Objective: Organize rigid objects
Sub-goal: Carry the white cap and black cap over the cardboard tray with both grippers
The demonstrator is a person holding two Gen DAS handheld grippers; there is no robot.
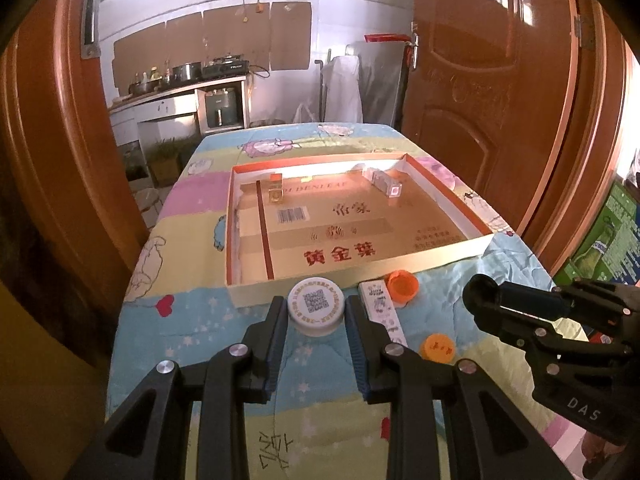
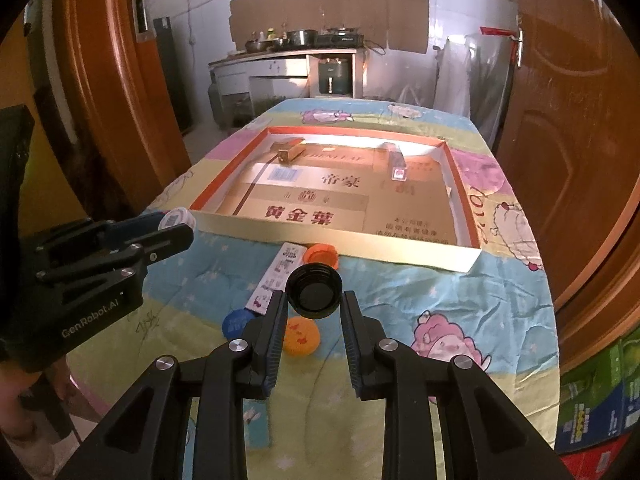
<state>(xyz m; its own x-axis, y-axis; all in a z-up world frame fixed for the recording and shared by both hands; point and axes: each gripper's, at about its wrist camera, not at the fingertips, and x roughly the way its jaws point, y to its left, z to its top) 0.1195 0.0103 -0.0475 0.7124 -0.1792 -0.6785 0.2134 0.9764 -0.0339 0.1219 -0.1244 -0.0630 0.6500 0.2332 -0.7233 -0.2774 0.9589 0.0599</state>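
Left hand-held gripper (image 1: pixel 316 312) clamped on a white cap (image 1: pixel 316 310) with a printed code on top, pinched between both fingers and raised above the quilt-covered desk (image 1: pixel 192 332), just short of the near wall of the shallow cardboard tray (image 1: pixel 360 276). Right hand-held gripper (image 2: pixel 315 300) closed on a black cap (image 2: pixel 315 289), hollow side up, gripped at its sides, also clear of the desk. Below and beside it: a white printed box (image 2: pixel 274 276), an upturned orange cap (image 2: pixel 320 254) touching the tray wall, a flat orange cap (image 2: pixel 302 336), a blue cap (image 2: pixel 236 324). Inside the tray, near the far wall, a gold box (image 2: pixel 290 153) and a clear box (image 2: pixel 396 164), well apart.
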